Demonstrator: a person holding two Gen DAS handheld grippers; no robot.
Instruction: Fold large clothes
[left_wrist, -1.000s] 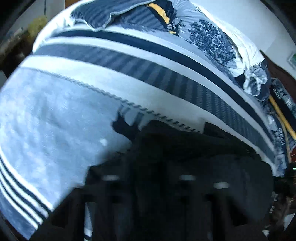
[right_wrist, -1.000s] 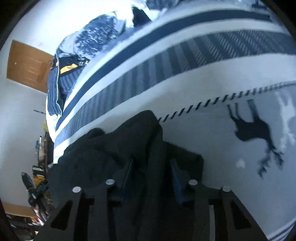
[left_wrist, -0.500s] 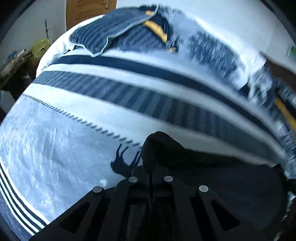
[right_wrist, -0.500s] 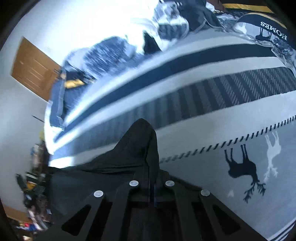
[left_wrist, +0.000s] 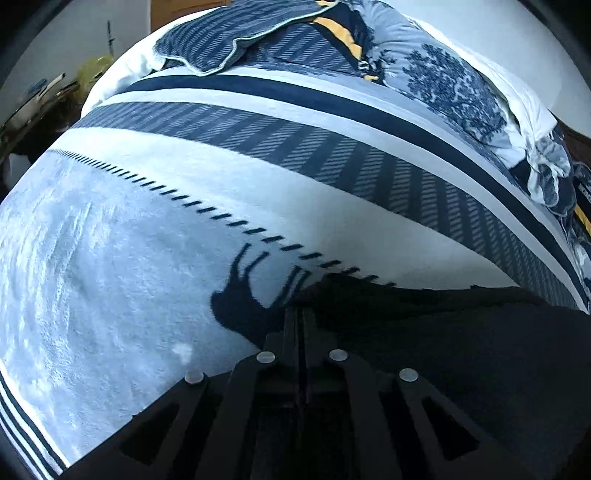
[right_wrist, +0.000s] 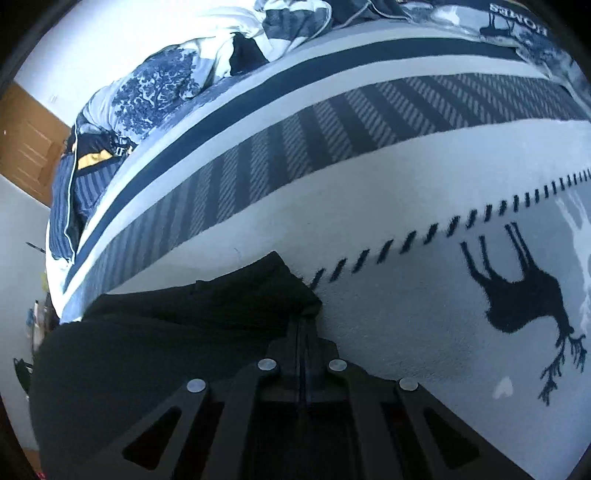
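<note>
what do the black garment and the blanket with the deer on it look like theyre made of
Black garment: a soft matte fabric, probably fleece or thick knit; it reflects no light and drapes in rounded folds.
Blanket: plush fleece or brushed pile, likely synthetic; the surface looks fuzzy with brushed streaks, and the deer has feathery edges.

A bedroom — patterned blanket (left_wrist: 258, 177), pillows (left_wrist: 236, 40), door (right_wrist: 26, 144).

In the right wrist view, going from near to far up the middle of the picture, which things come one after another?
right gripper → black garment → white band of the blanket → hatched grey band → dark navy stripe → crumpled bedding.
</note>
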